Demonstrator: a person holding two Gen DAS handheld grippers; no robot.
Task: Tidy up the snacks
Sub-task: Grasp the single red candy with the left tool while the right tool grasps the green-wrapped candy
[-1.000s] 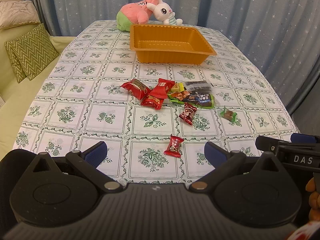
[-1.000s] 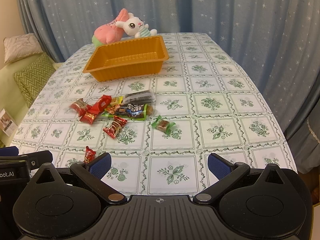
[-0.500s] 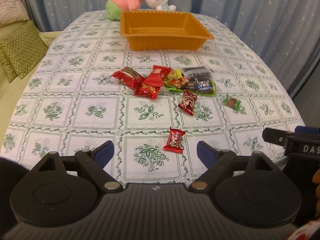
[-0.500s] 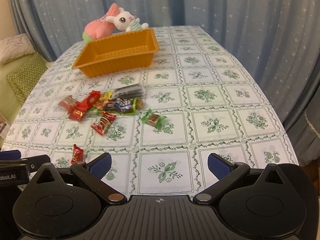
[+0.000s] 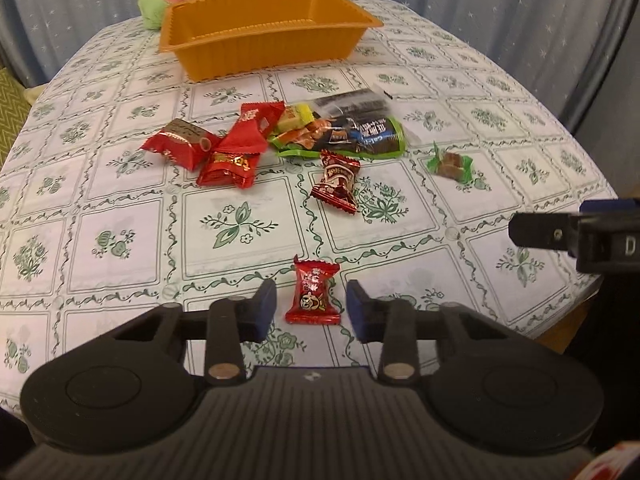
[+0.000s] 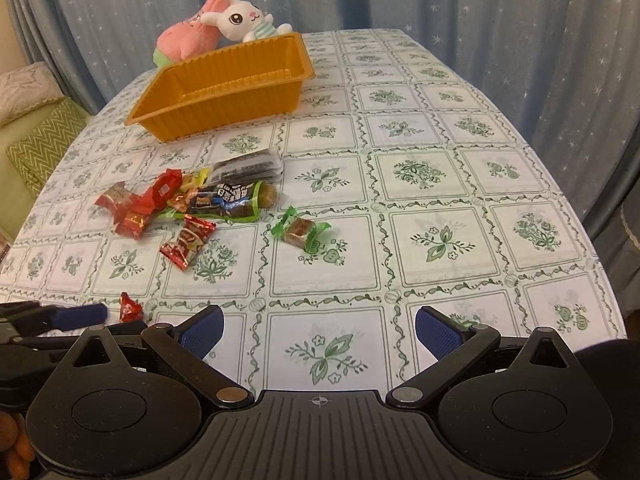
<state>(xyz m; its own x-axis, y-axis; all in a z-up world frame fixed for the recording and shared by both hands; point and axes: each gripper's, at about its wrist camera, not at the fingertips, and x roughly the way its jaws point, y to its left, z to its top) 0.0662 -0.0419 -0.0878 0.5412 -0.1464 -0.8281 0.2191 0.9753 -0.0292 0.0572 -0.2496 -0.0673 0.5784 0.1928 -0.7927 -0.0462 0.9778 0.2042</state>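
Observation:
A small red candy [image 5: 314, 294] lies on the tablecloth between the two fingers of my left gripper [image 5: 312, 312], which are narrowed around it with small gaps on both sides. It also shows in the right wrist view [image 6: 130, 307]. Beyond lie a dark red candy [image 5: 336, 182], a green-wrapped candy [image 5: 450, 162], and a pile of red and dark snack packets [image 5: 280, 136]. An empty orange tray [image 5: 264, 32] stands farther back. My right gripper [image 6: 318, 334] is open and empty over the table's near edge.
Pink and white plush toys [image 6: 216, 24] lie behind the tray. Blue star curtains [image 6: 480, 0] hang around the table. A sofa with a green zigzag cushion [image 6: 40, 144] stands to the left. The table's right edge [image 5: 580, 304] drops off near the right gripper.
My left gripper has moved forward and down to the small red candy, and its fingers have narrowed around it. The right gripper has moved slightly closer over the table, still open.

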